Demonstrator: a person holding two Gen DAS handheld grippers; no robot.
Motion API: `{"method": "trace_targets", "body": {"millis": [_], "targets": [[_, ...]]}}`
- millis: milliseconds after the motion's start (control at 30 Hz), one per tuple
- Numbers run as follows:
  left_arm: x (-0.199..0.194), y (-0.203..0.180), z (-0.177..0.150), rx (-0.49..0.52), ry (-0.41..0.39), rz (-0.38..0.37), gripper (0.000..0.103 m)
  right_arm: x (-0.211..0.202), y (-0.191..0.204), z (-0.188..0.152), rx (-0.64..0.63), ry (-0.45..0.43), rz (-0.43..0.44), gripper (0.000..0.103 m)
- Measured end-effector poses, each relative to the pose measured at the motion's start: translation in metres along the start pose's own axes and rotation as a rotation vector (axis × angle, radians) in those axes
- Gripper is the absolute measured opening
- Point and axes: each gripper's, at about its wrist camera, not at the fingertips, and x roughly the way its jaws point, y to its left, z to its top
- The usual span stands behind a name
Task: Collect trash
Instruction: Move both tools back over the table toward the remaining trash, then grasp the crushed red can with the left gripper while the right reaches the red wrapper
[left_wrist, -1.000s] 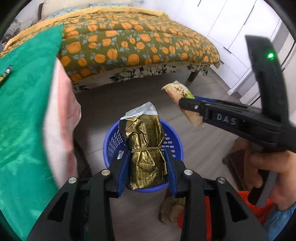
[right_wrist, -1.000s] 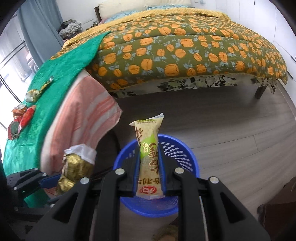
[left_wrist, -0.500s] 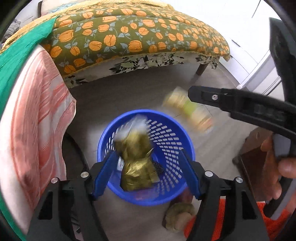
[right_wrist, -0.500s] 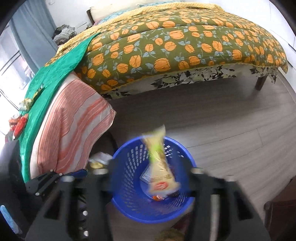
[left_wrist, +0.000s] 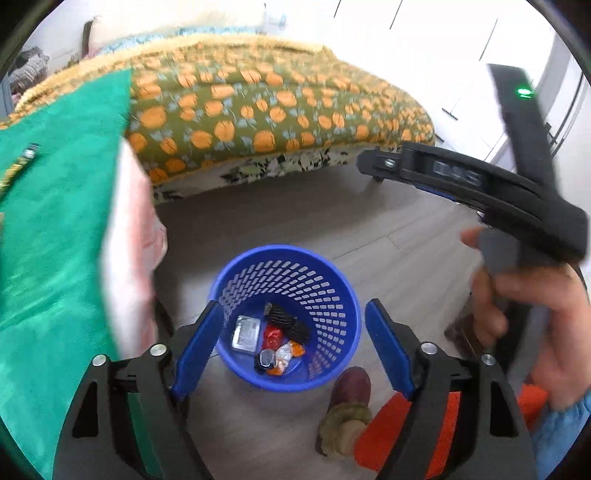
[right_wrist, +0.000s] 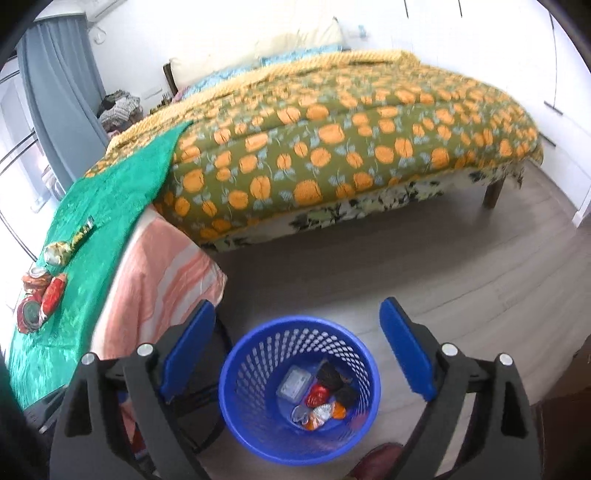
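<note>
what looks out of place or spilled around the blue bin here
Nothing is spilled: the blue basket stands upright on the floor with wrappers inside. Out of place are the crumpled wrappers lying on the green cloth.

The gold packet that sat clamped in the left gripper (left_wrist: 291, 339) a second ago is gone from between its blue pads, and the jaws are opening with nothing between them. Likewise the yellow-green snack wrapper no longer stands in the right gripper (right_wrist: 297, 343), whose jaws are opening too. Neither piece is clearly visible in the blue basket (right_wrist: 240, 373) at lower centre; they perhaps lie hidden there.
</note>
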Motion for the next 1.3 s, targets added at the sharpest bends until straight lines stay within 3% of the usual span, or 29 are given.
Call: {"method": "trace_targets", "body": {"millis": [100, 333, 600, 833, 1033, 1300], "targets": [[-0.033, 0.013, -0.019, 0.011, -0.024, 0.028, 0.082, -0.009, 0.022, 0.0, -0.032, -0.033, 0.012, 0.088], [-0.086, 0.068, -0.07, -0.018, -0.02, 0.17, 0.082, -0.018, 0.118, -0.014, -0.19, -0.085, 0.091, 0.088], [-0.153, 0.154, -0.104, -0.159, -0.083, 0.307, 0.085, -0.013, 0.215, -0.058, -0.33, -0.013, 0.231, 0.088], [-0.175, 0.219, -0.123, -0.279, -0.084, 0.379, 0.085, -0.009, 0.283, -0.094, -0.465, 0.032, 0.29, 0.088], [-0.178, 0.243, -0.127, -0.297, -0.078, 0.403, 0.087, 0.001, 0.312, -0.115, -0.555, 0.069, 0.313, 0.088], [-0.16, 0.277, -0.079, -0.222, -0.079, 0.421, 0.095, 0.011, 0.332, -0.132, -0.642, 0.094, 0.309, 0.088]]}}
